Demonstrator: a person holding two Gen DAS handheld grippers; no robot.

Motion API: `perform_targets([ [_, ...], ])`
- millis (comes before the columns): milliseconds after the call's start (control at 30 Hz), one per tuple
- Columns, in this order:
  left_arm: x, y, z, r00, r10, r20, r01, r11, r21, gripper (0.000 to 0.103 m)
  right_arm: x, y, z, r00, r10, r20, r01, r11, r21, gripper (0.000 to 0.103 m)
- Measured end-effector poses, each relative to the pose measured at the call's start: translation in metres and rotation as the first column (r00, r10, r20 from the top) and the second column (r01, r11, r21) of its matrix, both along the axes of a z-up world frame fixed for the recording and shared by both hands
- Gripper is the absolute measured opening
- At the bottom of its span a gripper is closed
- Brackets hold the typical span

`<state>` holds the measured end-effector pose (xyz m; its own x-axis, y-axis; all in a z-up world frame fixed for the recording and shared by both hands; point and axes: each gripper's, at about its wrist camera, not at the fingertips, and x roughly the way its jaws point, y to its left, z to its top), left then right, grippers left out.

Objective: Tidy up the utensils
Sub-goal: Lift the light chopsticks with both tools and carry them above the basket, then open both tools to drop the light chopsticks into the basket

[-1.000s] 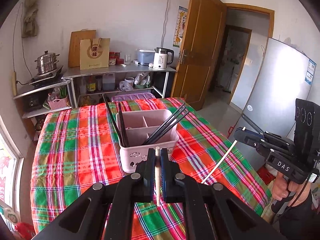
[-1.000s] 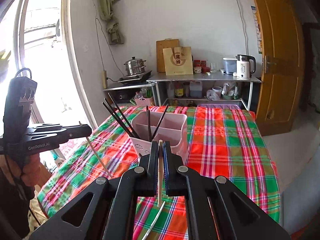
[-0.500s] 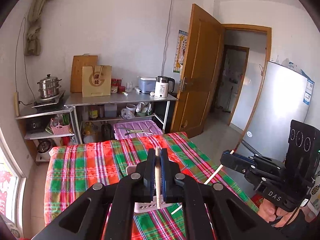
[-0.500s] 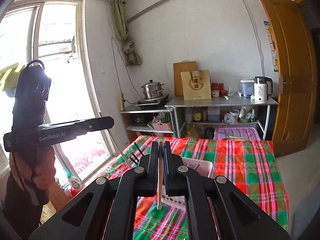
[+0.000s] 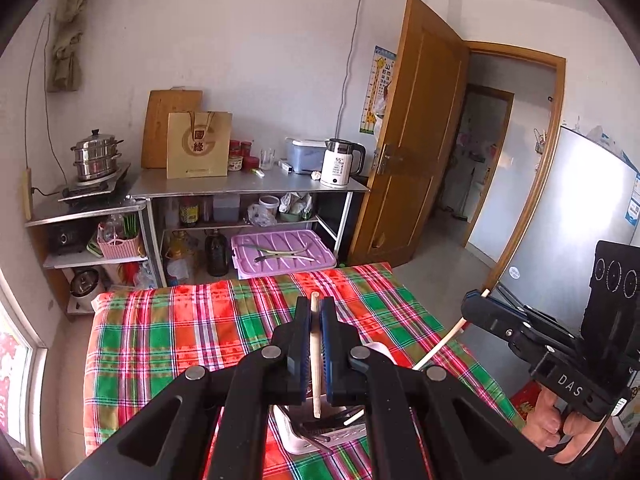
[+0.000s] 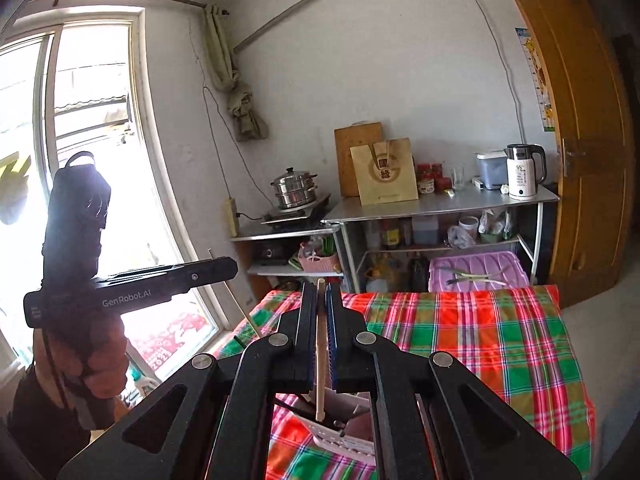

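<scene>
Lifted clear, each tool [image 5: 315,344] [image 6: 321,332] grips a pale chopstick [image 5: 315,360] [image 6: 320,352] above the pink holder [image 5: 296,436].

left gripper [image 5: 315,344]: black linkage arms, silver pivot screws, blue pads | right gripper [image 6: 321,340]: same build | lower-right unit: white "DAS" | left-edge unit: white "GenRobot.AI"

Right gripper [image 5: 474,308] body: "DAS"
Left gripper [image 6: 230,266] side: "GenRobot.AI"
Kettle [image 6: 522,171] on far shelf: "55"
Wall chart [image 5: 381,90] beside door: "E", then smaller letters
Paper bag [image 5: 199,145]: Chinese characters, unclear
</scene>
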<state>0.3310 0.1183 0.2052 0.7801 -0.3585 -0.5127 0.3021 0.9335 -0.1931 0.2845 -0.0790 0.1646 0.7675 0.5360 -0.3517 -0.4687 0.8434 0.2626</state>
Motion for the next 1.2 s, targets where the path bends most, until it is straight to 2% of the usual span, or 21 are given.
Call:
perform_targets([
  [267,0.031,0.009,-0.034,0.997,-0.020,-0.079,0.018,1.000,-0.020,0.005,0.030,-0.001,-0.030,0.997,-0.011,-0.082,0.010,1.000,-0.005,0.004],
  [767,0.051,0.002,-0.090,0.976,-0.084,-0.203,0.084,0.996,-0.005,0.005,0.038,0.014,-0.066,0.979,0.029,-0.202,-0.050,0.994,-0.100,0.005],
  [900,0.049,0.003,-0.091,0.975,-0.089,-0.205,0.090,0.996,-0.004,0.006,0.034,0.010,-0.066,0.979,0.027,-0.201,-0.050,0.993,-0.110,0.006],
  [1067,0.037,0.008,-0.079,0.983,-0.073,-0.167,0.071,0.997,-0.017,0.019,0.022,0.000,-0.056,0.984,0.021,-0.176,-0.037,0.995,-0.089,0.012],
  [1200,0.023,0.016,-0.065,0.990,-0.048,-0.130,0.045,0.999,-0.031,0.020,0.007,-0.010,-0.043,0.990,0.008,-0.141,-0.020,0.997,-0.079,0.012],
])
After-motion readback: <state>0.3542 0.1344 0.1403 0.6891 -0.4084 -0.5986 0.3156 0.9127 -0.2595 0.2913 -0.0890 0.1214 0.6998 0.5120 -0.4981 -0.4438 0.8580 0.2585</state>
